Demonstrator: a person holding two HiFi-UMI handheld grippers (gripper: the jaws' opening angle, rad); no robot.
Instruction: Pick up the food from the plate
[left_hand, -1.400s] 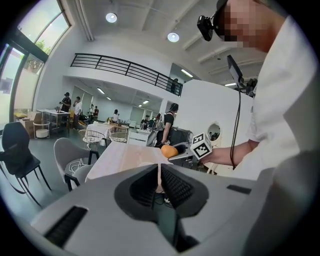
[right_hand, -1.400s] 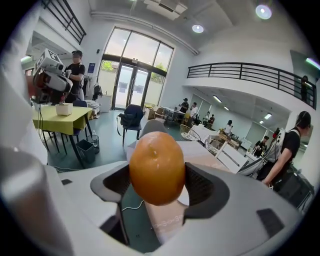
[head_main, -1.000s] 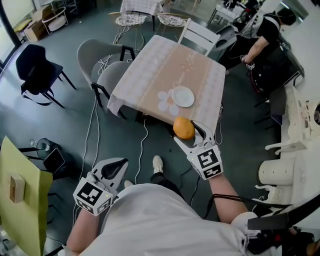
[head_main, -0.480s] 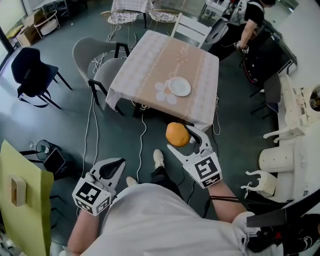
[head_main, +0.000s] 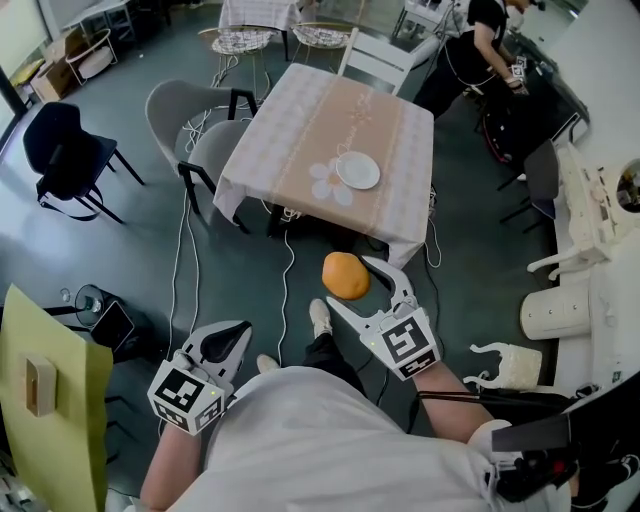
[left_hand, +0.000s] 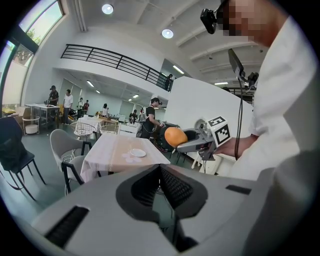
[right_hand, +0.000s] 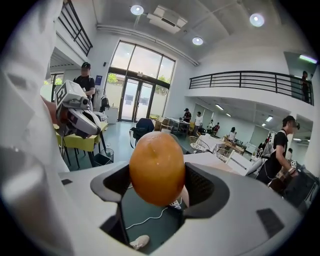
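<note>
An orange (head_main: 346, 275) hangs over the floor in front of the person, and my right gripper (head_main: 352, 282) is shut on it. In the right gripper view the orange (right_hand: 157, 167) fills the gap between the dark pads. The white plate (head_main: 358, 170) lies bare on the pink-clothed table (head_main: 300, 120), well beyond the fruit. My left gripper (head_main: 232, 332) is held low at the person's left side, shut with nothing in it. Its jaws (left_hand: 160, 172) meet in its own view, which also shows the orange (left_hand: 172, 136) and the plate (left_hand: 138, 153).
Grey chairs (head_main: 190, 110) stand at the table's left side and a white chair (head_main: 385, 60) at its far end. Cables (head_main: 285, 290) trail over the floor near the person's shoe (head_main: 319, 318). A dark chair (head_main: 60, 150) stands far left. A person (head_main: 480, 40) bends at the back right.
My right gripper has drawn the orange back from the table's near edge toward the person and slightly left. The left gripper has stayed in place.
</note>
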